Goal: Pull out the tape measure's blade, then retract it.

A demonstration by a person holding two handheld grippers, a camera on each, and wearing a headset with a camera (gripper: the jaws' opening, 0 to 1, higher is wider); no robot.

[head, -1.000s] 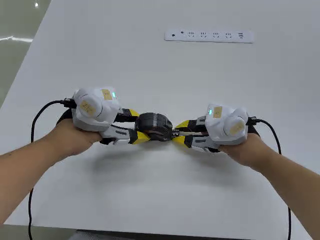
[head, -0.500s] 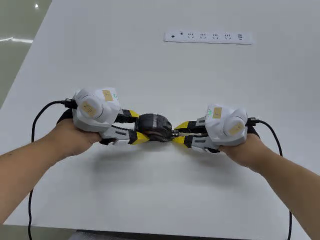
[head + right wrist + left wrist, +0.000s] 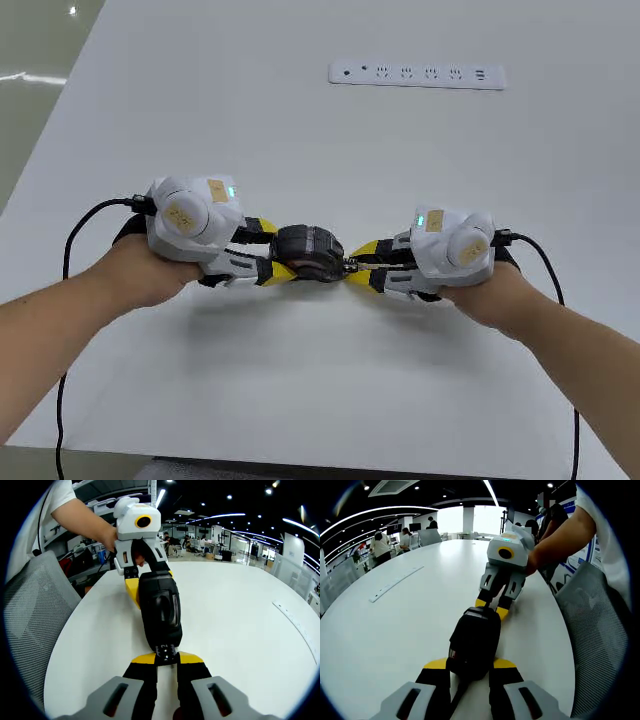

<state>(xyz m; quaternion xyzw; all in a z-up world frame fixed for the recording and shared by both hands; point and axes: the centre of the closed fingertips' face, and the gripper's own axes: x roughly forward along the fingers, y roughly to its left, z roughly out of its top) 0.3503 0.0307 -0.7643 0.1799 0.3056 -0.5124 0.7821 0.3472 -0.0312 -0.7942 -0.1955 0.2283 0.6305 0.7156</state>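
Observation:
A black tape measure (image 3: 311, 251) lies on the white table (image 3: 330, 150), held between my two grippers. The left gripper (image 3: 274, 251) is shut on its case; in the left gripper view the yellow-tipped jaws press both sides of the tape measure (image 3: 475, 641). The right gripper (image 3: 357, 266) is shut on the blade's end hook (image 3: 166, 651) right at the case's mouth, so hardly any blade is out. Seen from the right gripper view, the tape measure (image 3: 160, 605) runs away from the jaws toward the left gripper (image 3: 136, 575). The left gripper view has the right gripper (image 3: 490, 607) beyond the case.
A white power strip (image 3: 418, 73) lies at the far side of the table. Black cables (image 3: 75, 235) trail from both grippers toward the near edge. A mesh chair (image 3: 597, 630) stands beside the table, and people sit at desks far behind.

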